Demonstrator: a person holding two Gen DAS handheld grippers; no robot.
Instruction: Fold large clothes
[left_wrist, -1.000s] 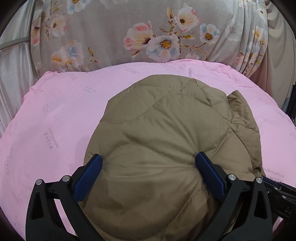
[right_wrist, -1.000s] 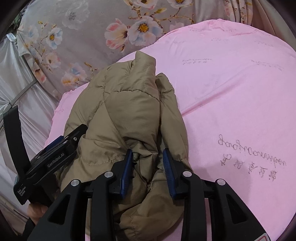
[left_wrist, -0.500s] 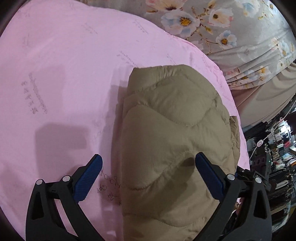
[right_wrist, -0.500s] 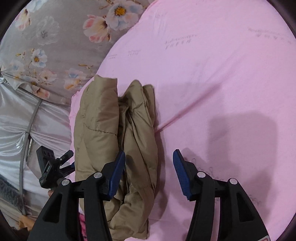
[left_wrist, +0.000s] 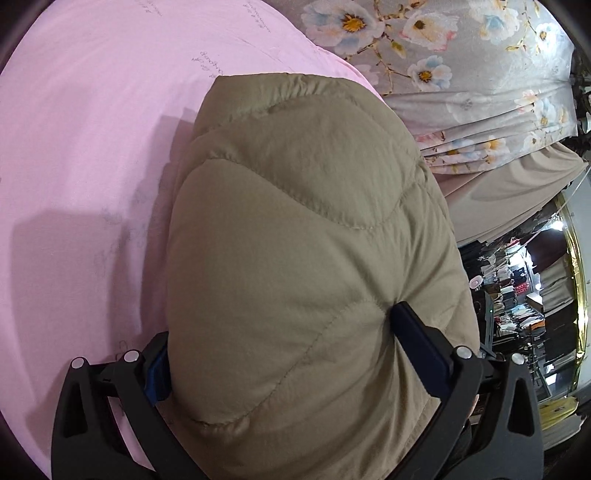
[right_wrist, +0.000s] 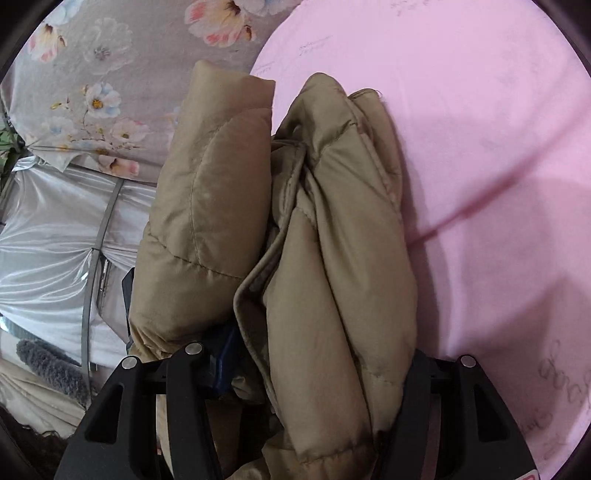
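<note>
A tan quilted puffer jacket (left_wrist: 303, 236) is folded into a thick bundle over the pink sheet (left_wrist: 85, 122). In the left wrist view my left gripper (left_wrist: 284, 350) has its jaws spread wide around the bundle, the blue pads pressing into both sides. In the right wrist view the jacket (right_wrist: 332, 236) hangs in two folded layers; my right gripper (right_wrist: 317, 362) is wide apart with the thicker layer filling the gap between its fingers. The left blue pad (right_wrist: 223, 354) shows; the right pad is hidden by the fabric.
A grey floral bedcover (left_wrist: 461, 62) lies beyond the pink sheet. A shiny silver cloth (right_wrist: 55, 236) and a grey fuzzy item (right_wrist: 51, 365) are at the left of the right wrist view. A cluttered room (left_wrist: 532, 295) lies past the bed's edge.
Both grippers moved in on the jacket: the bundle now fills both jaws, where half a second ago it lay partly beside them. The right gripper opened from its earlier pinch.
</note>
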